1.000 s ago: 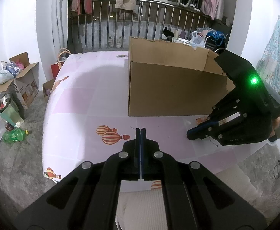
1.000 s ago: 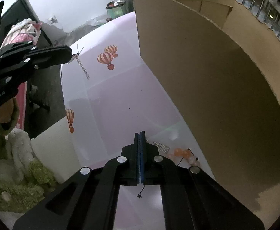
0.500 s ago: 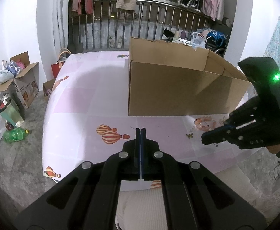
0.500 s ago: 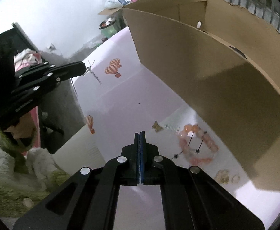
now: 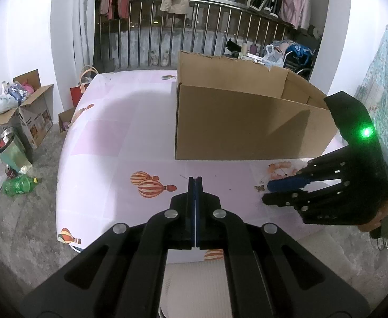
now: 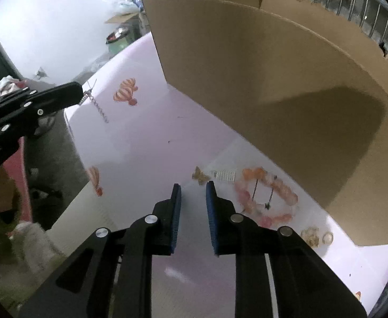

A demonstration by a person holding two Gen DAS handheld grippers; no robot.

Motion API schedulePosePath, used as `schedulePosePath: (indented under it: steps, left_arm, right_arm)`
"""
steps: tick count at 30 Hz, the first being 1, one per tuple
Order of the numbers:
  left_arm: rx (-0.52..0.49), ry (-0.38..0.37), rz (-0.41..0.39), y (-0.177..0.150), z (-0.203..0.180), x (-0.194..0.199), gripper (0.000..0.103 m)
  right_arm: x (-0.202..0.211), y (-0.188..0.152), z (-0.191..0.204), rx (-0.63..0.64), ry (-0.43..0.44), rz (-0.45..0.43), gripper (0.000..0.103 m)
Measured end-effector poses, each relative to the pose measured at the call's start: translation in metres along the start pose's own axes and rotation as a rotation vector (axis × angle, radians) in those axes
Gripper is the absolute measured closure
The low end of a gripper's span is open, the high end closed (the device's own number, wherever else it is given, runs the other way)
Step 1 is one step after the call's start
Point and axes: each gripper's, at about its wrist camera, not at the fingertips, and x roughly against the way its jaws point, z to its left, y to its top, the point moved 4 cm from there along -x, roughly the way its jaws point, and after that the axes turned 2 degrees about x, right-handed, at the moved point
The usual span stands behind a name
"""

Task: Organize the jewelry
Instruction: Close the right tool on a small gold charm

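Note:
A pink bead bracelet (image 6: 266,198) lies on the pink balloon-print table (image 5: 130,137) beside a big open cardboard box (image 5: 247,127). A gold butterfly piece (image 6: 200,176) and a small silver comb clip (image 6: 224,176) lie just left of the bracelet. Two small pale pieces (image 6: 310,235) sit near the box corner. My right gripper (image 6: 193,185) hovers just short of the butterfly, its jaws opening with nothing between them. It shows in the left wrist view too (image 5: 266,193). My left gripper (image 5: 195,179) is shut on a thin silver chain (image 6: 95,103), which dangles from its tip over the table edge.
The box (image 6: 273,79) walls off the far side of the jewelry. On the floor left of the table stand an open carton (image 5: 26,111), a metal bin (image 5: 11,151) and a green bottle (image 5: 18,185). A pale cushioned seat (image 5: 194,286) sits below the near edge.
The right gripper has pulled back from the box, rolled, and its jaws have parted. The bracelet and small pieces came into fuller view. The left gripper kept still, holding the chain.

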Motion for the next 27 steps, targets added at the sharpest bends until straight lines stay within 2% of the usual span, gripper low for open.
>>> schedulePosePath:
  steps: [1, 5, 13, 22, 27]
  left_arm:
    - [0.002, -0.001, 0.000, 0.000, 0.000, 0.000, 0.103]
    - [0.012, -0.002, 0.001, 0.000, 0.001, -0.003, 0.103]
    - [0.016, -0.003, 0.001, 0.000, 0.001, -0.005, 0.103]
    - [0.023, 0.002, -0.001, -0.004, -0.001, -0.007, 0.103]
    - [0.021, 0.001, -0.002, -0.004, -0.001, -0.007, 0.103]
  right_arm:
    - [-0.002, 0.002, 0.002, 0.007, -0.032, -0.021, 0.083]
    - [-0.005, 0.004, 0.004, 0.001, -0.052, -0.058, 0.083]
    - [-0.006, 0.008, 0.009, 0.032, -0.059, -0.046, 0.085]
    - [-0.013, 0.025, 0.010, 0.085, -0.033, 0.079, 0.085]
    - [-0.015, 0.027, 0.010, 0.090, -0.016, 0.128, 0.090]
